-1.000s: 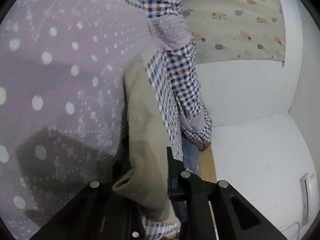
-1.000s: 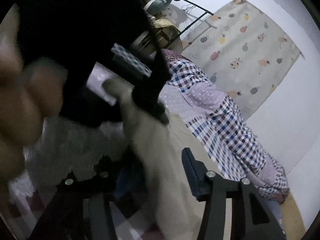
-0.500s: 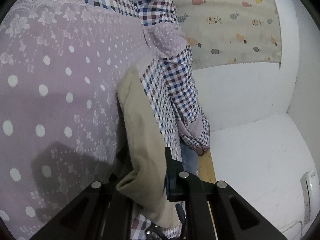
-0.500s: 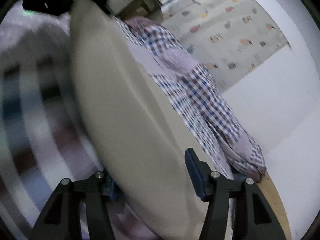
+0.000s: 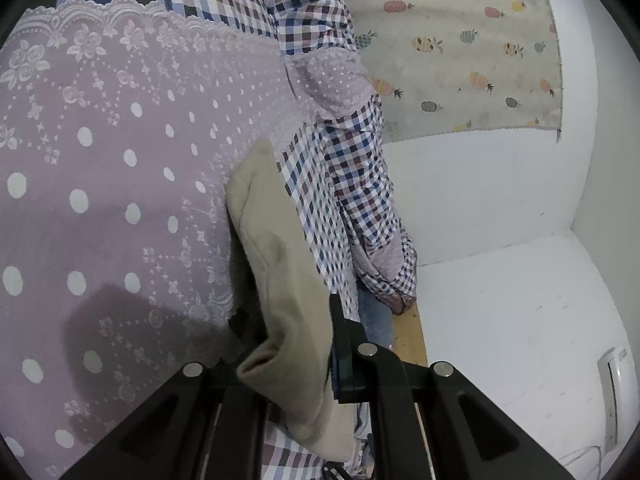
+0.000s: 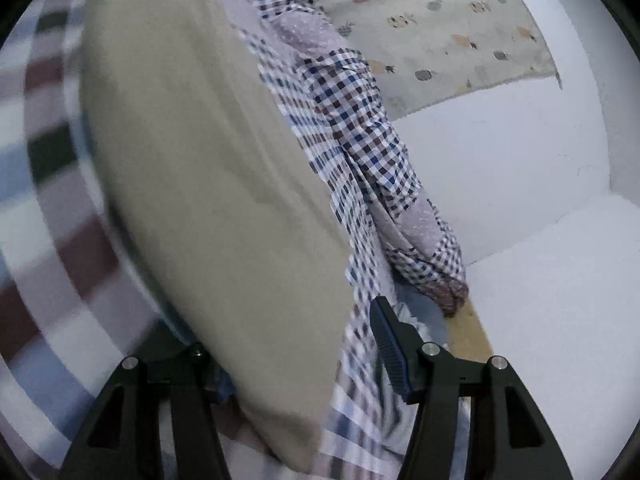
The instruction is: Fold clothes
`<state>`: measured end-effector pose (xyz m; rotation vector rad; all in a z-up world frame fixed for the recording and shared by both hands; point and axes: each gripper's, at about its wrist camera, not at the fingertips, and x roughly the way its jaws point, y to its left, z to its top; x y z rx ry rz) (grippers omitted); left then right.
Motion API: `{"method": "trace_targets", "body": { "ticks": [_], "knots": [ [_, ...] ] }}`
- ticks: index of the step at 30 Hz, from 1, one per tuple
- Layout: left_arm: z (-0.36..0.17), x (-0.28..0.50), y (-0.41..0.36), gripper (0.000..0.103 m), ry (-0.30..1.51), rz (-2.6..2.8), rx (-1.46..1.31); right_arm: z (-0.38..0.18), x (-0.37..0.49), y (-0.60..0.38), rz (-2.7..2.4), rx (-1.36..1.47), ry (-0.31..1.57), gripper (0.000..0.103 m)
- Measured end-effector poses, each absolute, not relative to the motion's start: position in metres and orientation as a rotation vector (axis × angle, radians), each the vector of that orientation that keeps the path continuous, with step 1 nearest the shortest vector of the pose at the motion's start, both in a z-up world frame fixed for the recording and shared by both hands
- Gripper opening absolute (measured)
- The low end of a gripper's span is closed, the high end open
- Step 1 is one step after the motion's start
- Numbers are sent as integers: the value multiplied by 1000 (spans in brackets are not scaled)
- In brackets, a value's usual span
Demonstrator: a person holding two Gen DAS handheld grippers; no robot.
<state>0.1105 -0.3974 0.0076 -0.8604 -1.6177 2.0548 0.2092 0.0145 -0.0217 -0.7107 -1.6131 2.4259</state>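
A beige garment (image 5: pixel 276 264) hangs edge-on in front of a bed draped in lilac dotted lace (image 5: pixel 120 160) and checked cloth (image 5: pixel 352 184). My left gripper (image 5: pixel 292 364) is shut on the garment's lower edge, which bulges out between its fingers. In the right wrist view the same beige garment (image 6: pixel 200 160) fills the middle as a broad, blurred panel. My right gripper (image 6: pixel 288 360) is open, with the garment's lower part between its jaws. Its right fingertip (image 6: pixel 386 340) stands apart from the cloth, and its left finger is hidden behind it.
A checked sleeve with lilac patches (image 6: pixel 400 184) hangs down the bed's side to a wooden strip (image 5: pixel 408 336). A pineapple-print sheet (image 5: pixel 460 52) hangs on the white wall behind. A wall socket (image 5: pixel 612 392) sits low at the right.
The right gripper has swept sideways along the beige garment, and the hand and other gripper have left its view. Its jaws stand slightly wider. The left gripper has kept its grip and hardly moved.
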Motion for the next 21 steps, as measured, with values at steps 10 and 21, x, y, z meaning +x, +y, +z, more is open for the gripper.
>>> {"method": "trace_targets", "body": {
  "ticks": [10,21],
  "knots": [
    [7,112,-397,7,-1591,2093,-888,-37,221,33,2338,-663,-1731,56],
    [15,124,-392,7,-1513,2138,-918,-29,225,39,2371,-729,-1694,7]
  ]
}}
